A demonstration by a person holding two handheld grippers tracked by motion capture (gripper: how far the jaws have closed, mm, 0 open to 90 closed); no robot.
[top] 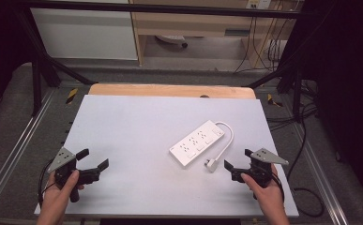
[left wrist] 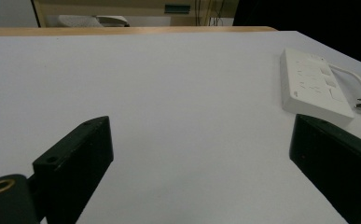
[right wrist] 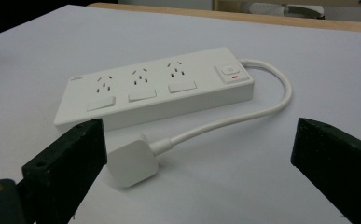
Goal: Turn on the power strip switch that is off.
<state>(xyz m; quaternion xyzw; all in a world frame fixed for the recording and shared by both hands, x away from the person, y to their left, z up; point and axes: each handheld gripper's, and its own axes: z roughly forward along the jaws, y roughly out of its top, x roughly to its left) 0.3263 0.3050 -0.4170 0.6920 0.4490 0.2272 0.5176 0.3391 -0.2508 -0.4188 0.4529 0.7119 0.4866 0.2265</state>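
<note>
While both hands rest near the front edge of the pale grey rectangular tabletop (top: 132,122), a white plastic power strip (top: 197,142) with three socket groups and a switch at one end lies flat on it, right of centre and angled so that its switch end points away from the person. Its white round cable (top: 228,136) loops out from the switch end and curls back to a white square plug (top: 211,164), which lies on the table just beside the strip's near long side. The black two-jaw left gripper (top: 94,159) hovers at the front left, well apart from the strip, its jaws spread wide with nothing between them. The black two-jaw right gripper (top: 238,159) sits at the front right, jaws likewise released and empty; in the right gripper view the plug (right wrist: 132,161) lies close in front of the left jaw, not touched
</note>
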